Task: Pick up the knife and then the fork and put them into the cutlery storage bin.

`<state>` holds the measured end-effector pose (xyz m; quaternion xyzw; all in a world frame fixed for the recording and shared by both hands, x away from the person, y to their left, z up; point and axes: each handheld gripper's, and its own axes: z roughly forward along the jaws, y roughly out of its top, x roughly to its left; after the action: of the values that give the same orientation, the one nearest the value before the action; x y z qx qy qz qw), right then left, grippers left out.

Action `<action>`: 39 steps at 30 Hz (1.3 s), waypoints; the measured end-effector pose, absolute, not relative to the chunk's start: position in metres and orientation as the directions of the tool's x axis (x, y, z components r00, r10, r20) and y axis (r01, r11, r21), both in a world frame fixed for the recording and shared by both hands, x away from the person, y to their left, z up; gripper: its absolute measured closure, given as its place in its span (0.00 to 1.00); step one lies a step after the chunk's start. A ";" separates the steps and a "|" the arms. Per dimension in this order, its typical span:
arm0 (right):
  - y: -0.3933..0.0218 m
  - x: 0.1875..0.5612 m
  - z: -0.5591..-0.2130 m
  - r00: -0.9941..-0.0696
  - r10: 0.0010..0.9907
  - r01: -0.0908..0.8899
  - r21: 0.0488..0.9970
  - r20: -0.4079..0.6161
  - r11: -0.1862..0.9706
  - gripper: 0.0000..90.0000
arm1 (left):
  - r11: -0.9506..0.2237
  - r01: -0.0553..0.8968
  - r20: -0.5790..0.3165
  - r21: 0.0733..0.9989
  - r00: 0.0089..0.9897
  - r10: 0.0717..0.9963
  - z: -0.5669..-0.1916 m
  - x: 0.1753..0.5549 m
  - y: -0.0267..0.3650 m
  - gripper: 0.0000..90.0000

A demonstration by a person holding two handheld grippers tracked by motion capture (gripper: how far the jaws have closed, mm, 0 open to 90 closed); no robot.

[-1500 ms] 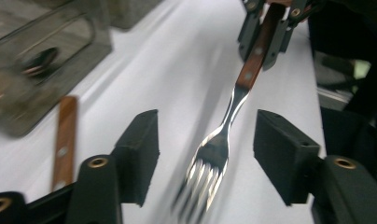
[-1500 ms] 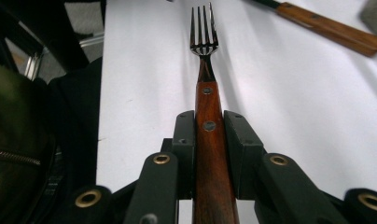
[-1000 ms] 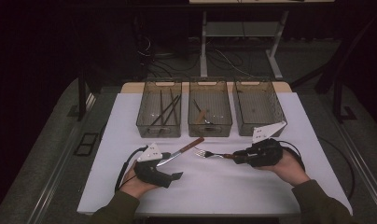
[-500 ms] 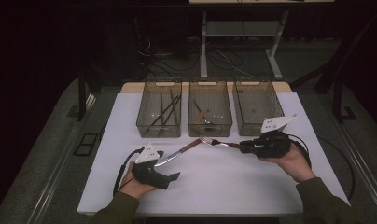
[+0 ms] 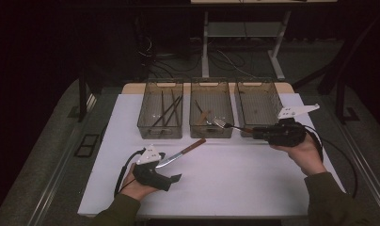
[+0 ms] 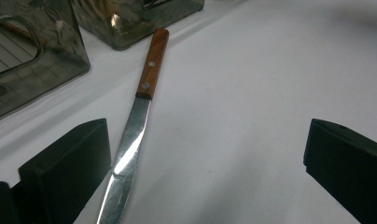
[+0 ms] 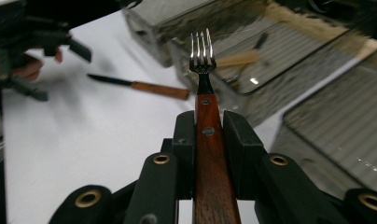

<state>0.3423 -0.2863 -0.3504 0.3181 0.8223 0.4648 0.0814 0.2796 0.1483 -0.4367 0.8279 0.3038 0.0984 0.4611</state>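
A wooden-handled knife lies on the white table, its blade toward my left gripper. In the left gripper view the blade lies between the jaws, close to the left one, and neither pad presses on it. The left gripper is open; its jaws have just been opening. My right gripper is shut on the wooden handle of a fork. In the right gripper view the fork points at the middle bin, its tines by the bin's front right corner.
Three clear bins stand in a row at the back of the table. The left bin holds several dark sticks, the middle one wooden-handled utensils. The right bin looks bare. Cables trail from both grippers. The table's front edge is near my forearms.
My right gripper has lifted the fork and carried it away from me and to the right, up to the bins. The left hand and the knife have stayed in place.
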 end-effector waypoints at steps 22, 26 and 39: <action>-0.330 0.397 -0.331 -0.543 0.827 0.542 0.814 0.148 0.209 0.84 | -0.398 0.403 -0.094 0.824 0.791 0.605 -0.433 0.277 0.148 0.00; -0.332 0.411 -0.333 -0.501 0.853 0.558 0.808 0.147 0.188 0.84 | -0.414 0.394 -0.078 0.821 0.795 0.602 -0.434 0.277 0.147 0.00; -0.327 0.444 -0.359 -0.405 0.904 0.647 0.741 0.137 0.177 0.83 | -0.443 0.380 -0.060 0.812 0.809 0.585 -0.434 0.276 0.143 0.00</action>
<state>0.4440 -0.3274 -0.3588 0.5182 0.7483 0.3778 0.1698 0.2763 0.1435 -0.4339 0.8415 0.2866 0.1155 0.4432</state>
